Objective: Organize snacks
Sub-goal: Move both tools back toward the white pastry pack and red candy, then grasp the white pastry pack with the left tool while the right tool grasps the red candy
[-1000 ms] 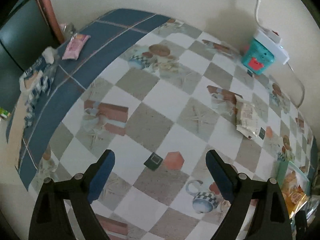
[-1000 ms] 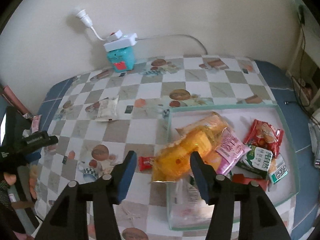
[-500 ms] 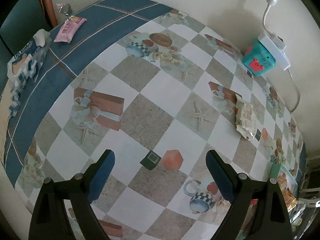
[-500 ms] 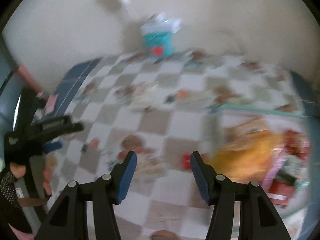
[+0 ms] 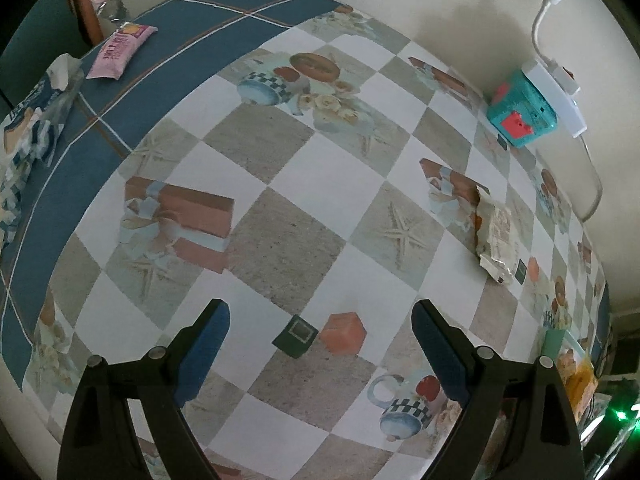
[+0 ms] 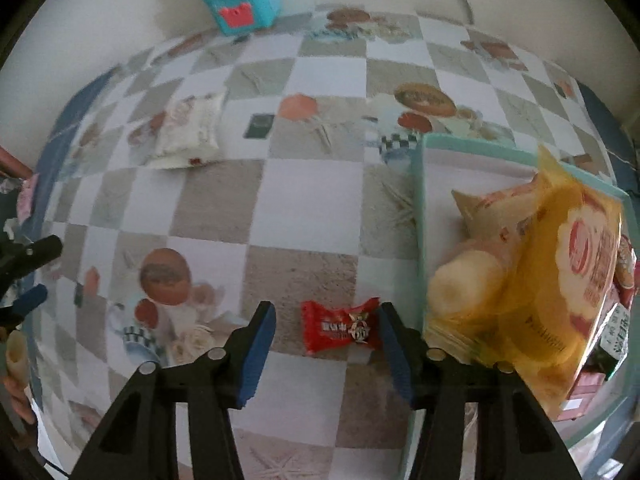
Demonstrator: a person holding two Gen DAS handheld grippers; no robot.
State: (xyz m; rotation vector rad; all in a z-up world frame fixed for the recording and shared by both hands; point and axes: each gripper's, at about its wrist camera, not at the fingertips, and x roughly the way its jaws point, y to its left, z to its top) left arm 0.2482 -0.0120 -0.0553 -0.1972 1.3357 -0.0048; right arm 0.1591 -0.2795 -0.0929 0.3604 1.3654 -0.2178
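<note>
The right gripper (image 6: 326, 330) points down at a small red candy packet (image 6: 340, 330) lying flat on the surface (image 6: 304, 208), just beside the teal rim of the tray (image 6: 420, 216). Its fingers are closing with the packet between them, and neither pad presses it yet — the right one is at the packet's twisted end, the left one well short. The likely failure is a thin, slippery wrapper: closing fingers may slide it sideways toward the left pad, or pinch only the crimped end so that it slips free on the lift. The right finger also sits close to the tray wall and to the big yellow bag (image 6: 540, 280) hanging over it, so a small drift could nudge either. The left gripper (image 5: 320, 340) hangs with fingers spread wide over bare surface, holding nothing. A pale wrapped snack (image 6: 188, 132) lies farther off, still outside the tray.
</note>
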